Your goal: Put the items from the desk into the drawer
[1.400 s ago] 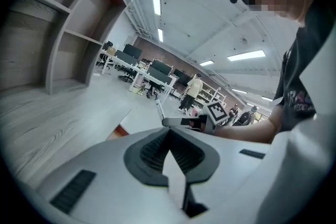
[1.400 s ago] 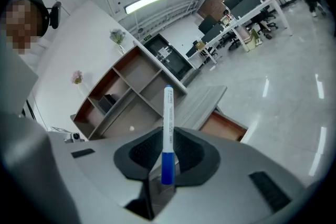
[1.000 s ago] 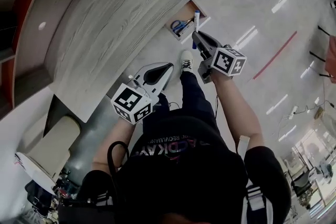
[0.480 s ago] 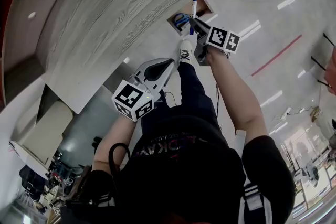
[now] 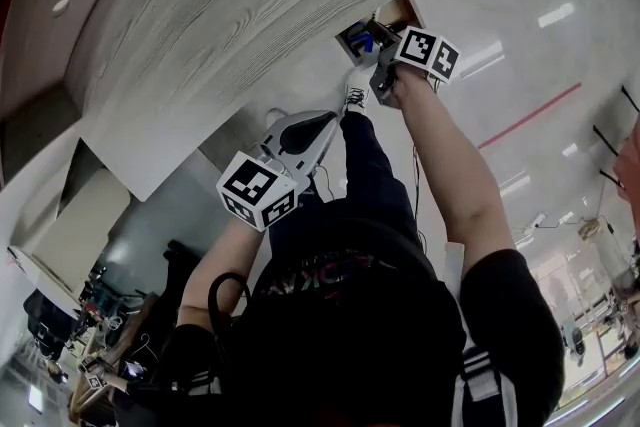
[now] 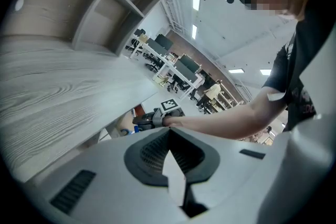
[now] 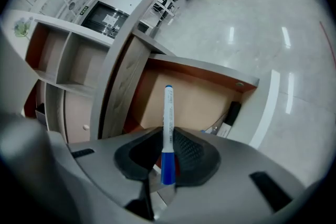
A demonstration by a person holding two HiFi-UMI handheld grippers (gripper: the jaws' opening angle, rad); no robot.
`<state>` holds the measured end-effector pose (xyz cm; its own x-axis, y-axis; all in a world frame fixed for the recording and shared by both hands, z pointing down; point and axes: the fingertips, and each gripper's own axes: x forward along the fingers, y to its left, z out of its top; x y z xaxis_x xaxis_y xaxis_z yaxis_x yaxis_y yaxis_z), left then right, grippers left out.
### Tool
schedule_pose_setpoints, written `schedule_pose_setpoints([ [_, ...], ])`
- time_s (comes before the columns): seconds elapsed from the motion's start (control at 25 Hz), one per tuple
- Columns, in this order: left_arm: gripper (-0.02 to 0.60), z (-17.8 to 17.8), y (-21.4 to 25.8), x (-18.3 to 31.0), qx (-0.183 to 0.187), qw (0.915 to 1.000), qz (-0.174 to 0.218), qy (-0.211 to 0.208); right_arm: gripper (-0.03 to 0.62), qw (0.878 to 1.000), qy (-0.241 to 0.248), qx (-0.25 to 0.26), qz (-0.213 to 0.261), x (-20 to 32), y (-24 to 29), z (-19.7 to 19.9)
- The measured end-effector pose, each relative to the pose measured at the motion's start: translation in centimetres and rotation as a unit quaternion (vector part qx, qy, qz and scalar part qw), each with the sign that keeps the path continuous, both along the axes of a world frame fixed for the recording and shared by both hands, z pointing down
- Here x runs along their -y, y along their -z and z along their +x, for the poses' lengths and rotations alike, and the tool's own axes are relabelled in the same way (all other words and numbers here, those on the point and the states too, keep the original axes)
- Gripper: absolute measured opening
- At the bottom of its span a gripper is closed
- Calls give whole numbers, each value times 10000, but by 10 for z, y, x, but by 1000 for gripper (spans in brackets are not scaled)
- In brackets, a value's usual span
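The marker pen (image 7: 167,128) is held by the right gripper (image 7: 167,157). The jaws are closed on its blue lower end, so the white barrel stands out at the centre of the frame, over the open drawer (image 7: 210,94). A black marker (image 7: 231,113) is seen inside the drawer, at centre right. The left gripper (image 6: 169,150) is closed on nothing, low in its view, beside the desk (image 6: 58,107). The pen is judged to be light, stiff and smooth. Gripped so near one end, it may pivot, so a hold nearer the middle would be safer.
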<state>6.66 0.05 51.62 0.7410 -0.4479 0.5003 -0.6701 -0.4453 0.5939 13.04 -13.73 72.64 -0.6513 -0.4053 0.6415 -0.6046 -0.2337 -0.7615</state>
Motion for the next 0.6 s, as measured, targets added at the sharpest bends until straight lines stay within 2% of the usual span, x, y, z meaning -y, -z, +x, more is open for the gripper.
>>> schedule_pose_setpoints([
  [0.6, 11, 4, 4, 3, -35, 9998, -50, 179, 78, 9995, 63, -176, -256, 10, -10, 3],
])
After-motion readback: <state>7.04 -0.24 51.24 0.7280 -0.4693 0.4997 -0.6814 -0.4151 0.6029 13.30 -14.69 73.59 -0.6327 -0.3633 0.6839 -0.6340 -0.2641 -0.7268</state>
